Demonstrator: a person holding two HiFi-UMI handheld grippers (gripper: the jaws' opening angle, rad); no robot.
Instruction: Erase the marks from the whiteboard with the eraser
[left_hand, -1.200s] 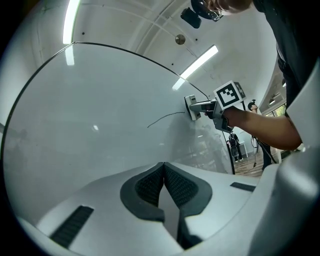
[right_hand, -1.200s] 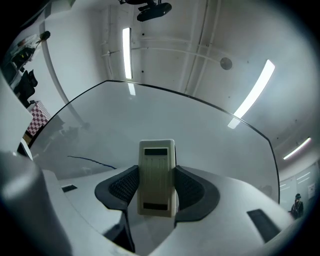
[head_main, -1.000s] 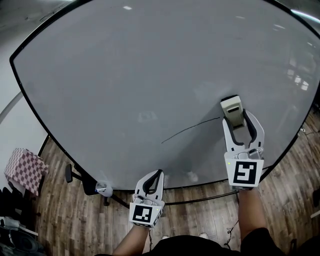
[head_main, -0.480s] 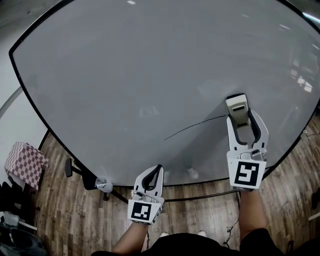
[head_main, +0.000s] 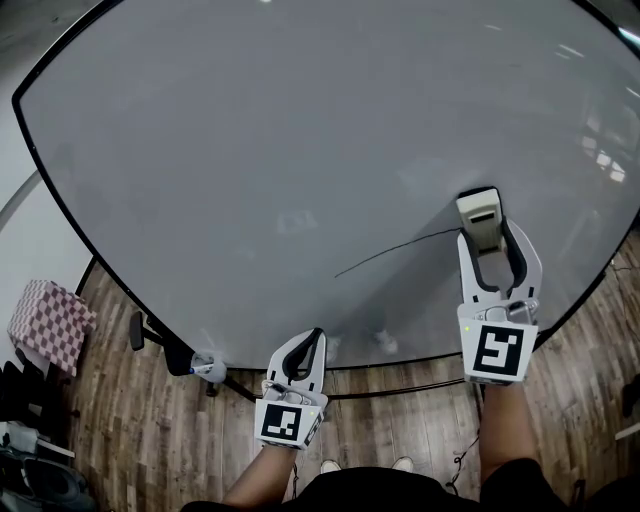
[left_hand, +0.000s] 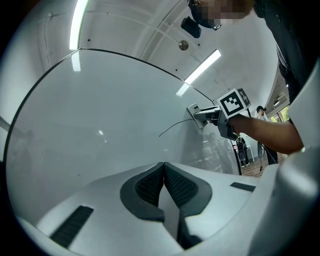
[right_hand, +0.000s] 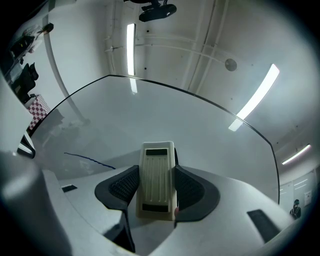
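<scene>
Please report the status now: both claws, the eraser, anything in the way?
Left claw shut, empty, near lower edge of whiteboard. Right claw shut on eraser, at right end of dark line. Line not yet erased; nothing blocks it.

Right gripper (head_main: 487, 242) with eraser (head_main: 478, 212) drifted slightly right in head view. Black mark (head_main: 395, 253) and whiteboard (head_main: 250, 150) shifted right too, slightly less.

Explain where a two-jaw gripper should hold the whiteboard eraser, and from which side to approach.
Grip the eraser across its two long, flat, parallel sides, coming from its rear end along its length. It is a narrow block, so the jaws span its width, leaving the front half clear to meet the whiteboard. The right gripper holds it this way.
</scene>
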